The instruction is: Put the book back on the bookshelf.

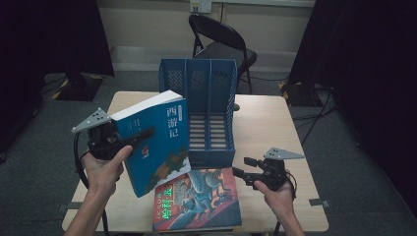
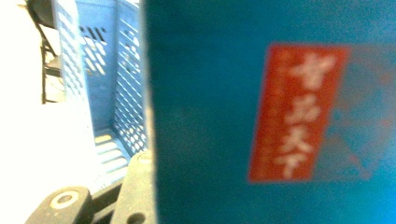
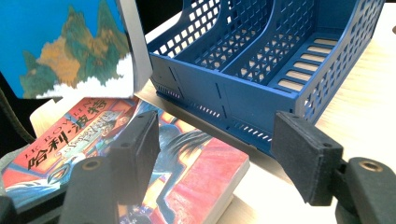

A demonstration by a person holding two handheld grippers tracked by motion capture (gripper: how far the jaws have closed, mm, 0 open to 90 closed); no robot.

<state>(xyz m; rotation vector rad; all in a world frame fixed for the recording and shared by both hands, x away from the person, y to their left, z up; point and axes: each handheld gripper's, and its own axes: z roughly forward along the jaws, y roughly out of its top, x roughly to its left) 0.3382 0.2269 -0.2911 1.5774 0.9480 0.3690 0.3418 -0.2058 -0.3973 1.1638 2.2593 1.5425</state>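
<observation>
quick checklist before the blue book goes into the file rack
1. Grip: left gripper shut on the blue book, lifted off the table: ok.
2. Rack slots: blue file rack looks empty in the compartments seen: ok.
3. Book angle: tilted, not yet in line with a slot: not ok.
4. Right gripper open, holding nothing, off to the side: ok.
5. Red book lies flat in front of the rack, partly under the lifted book: ok.
6. How firmly the jaws hold the cover: cannot tell.
</observation>
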